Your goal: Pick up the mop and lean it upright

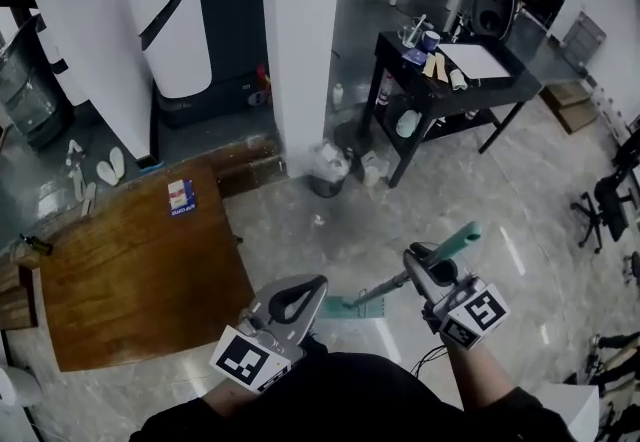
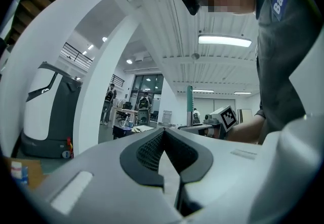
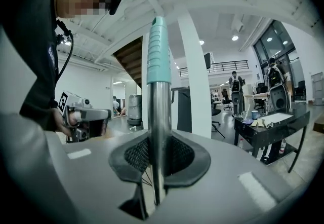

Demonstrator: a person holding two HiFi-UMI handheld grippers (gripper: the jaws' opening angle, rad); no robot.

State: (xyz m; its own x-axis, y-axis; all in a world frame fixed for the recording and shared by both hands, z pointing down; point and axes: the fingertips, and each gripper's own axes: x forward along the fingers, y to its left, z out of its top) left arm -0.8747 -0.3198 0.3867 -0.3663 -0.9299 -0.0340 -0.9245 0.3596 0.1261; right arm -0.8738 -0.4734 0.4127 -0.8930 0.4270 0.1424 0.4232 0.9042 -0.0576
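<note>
Progress: pick-up looks done, leaning not yet. The mop (image 1: 385,287) is in hand just in front of the person. Its metal shaft (image 3: 159,116) runs slanted from the flat teal mop head (image 1: 340,307), low by the person's feet, up to the teal grip (image 1: 455,242). Can't tell whether the head touches the floor; the head view is too steep there.

The right gripper (image 3: 158,154) has its jaws nearly together, pads clamped on the shaft just below the grip. The left gripper (image 2: 164,139) has its jaws closed tip to tip with nothing between them, and it hangs beside the mop head, apart from it.

Left to do, as a guess: carry the mop to a support, stand it up, let go.

Room: the pale polished floor (image 1: 520,190) is open ahead and to the right. The white pillar (image 1: 300,40) is the nearest upright face, but a bagged bin (image 1: 328,170) sits at its foot on the right. The wooden platform (image 1: 140,260) has an edge close on the left. The black table (image 1: 470,95) stands well apart, past the pillar.
</note>
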